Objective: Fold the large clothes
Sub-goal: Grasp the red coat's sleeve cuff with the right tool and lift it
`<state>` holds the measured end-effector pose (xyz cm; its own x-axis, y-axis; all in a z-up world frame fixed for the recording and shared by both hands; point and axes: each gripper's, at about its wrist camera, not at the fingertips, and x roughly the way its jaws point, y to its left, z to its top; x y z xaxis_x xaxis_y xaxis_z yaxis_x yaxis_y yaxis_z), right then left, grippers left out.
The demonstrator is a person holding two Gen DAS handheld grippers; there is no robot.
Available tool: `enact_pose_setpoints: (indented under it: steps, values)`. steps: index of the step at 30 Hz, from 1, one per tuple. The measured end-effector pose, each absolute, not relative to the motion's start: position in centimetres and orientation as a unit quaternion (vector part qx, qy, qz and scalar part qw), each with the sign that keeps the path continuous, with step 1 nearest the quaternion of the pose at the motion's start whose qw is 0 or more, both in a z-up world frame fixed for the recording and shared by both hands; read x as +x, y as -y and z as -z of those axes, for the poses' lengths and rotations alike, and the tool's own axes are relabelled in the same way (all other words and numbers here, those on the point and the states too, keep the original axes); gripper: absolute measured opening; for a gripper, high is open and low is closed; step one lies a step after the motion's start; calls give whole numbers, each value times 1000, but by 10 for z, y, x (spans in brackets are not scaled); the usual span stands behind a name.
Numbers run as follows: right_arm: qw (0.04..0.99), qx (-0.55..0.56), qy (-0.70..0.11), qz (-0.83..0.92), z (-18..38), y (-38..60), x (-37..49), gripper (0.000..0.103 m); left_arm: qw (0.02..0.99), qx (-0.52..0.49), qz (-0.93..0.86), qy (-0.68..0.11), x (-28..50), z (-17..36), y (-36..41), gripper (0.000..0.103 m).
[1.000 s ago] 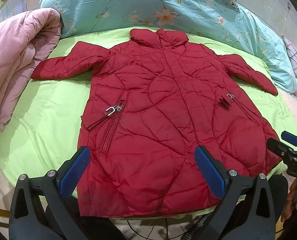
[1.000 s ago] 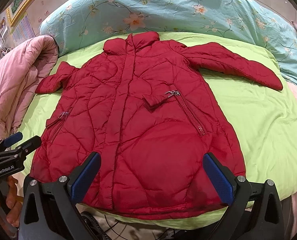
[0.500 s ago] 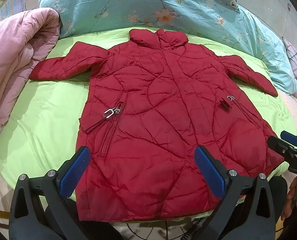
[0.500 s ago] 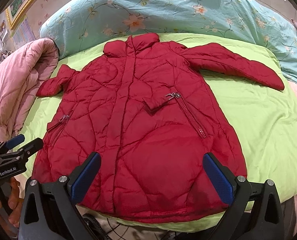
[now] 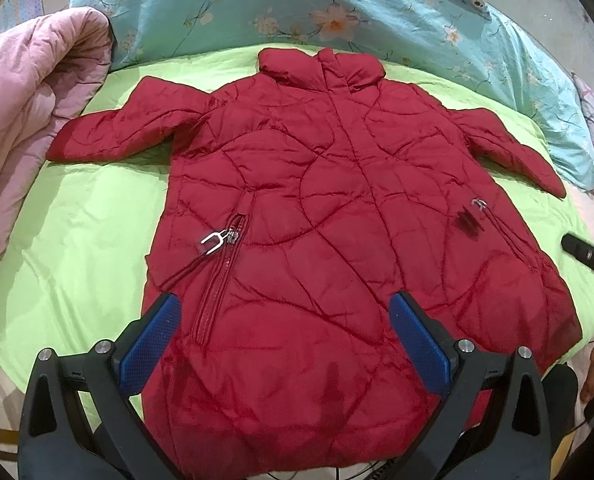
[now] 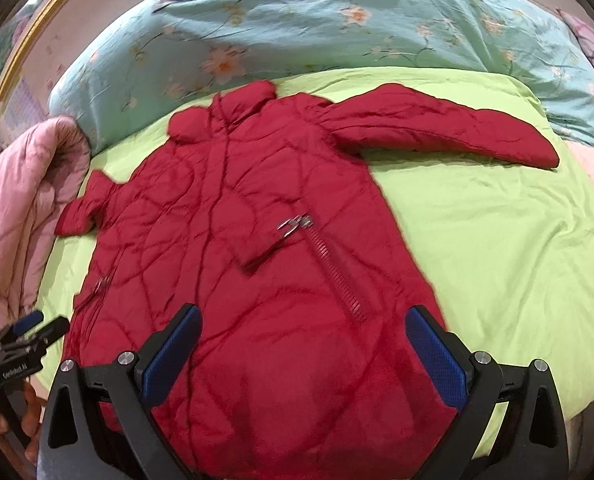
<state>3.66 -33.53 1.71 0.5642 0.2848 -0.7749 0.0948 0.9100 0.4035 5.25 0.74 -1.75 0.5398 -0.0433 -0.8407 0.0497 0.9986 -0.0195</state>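
Observation:
A red quilted coat [image 5: 317, 208] lies flat and face up on a lime green sheet [image 5: 77, 240], collar at the far side, both sleeves spread outward. It also fills the right wrist view [image 6: 257, 280]. My left gripper [image 5: 285, 336] is open and empty, hovering over the coat's hem. My right gripper [image 6: 305, 348] is open and empty over the hem on the coat's right half. The right sleeve [image 6: 449, 132] stretches toward the right. Each gripper shows at the edge of the other's view.
A pink quilt [image 5: 21, 112] is bunched at the bed's left side. A teal floral duvet [image 5: 337, 12] lies across the far side behind the collar. The bed's near edge runs just below the hem.
Both grippers have moved forward over the coat's hem, so the coat looks larger. The right wrist view has swung right and is blurred. The coat has not moved.

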Motion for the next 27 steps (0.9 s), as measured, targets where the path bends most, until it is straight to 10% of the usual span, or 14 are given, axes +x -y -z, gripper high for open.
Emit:
enact_pose_setpoints:
  steps: [19,27]
  values:
    - [838,315,-440,71,58,504,131,102,886,4,35,-462,123,24,5,103]
    - [814,383,-417,125,100,585,155,84,883,6,36,-469,143,34,14,103]
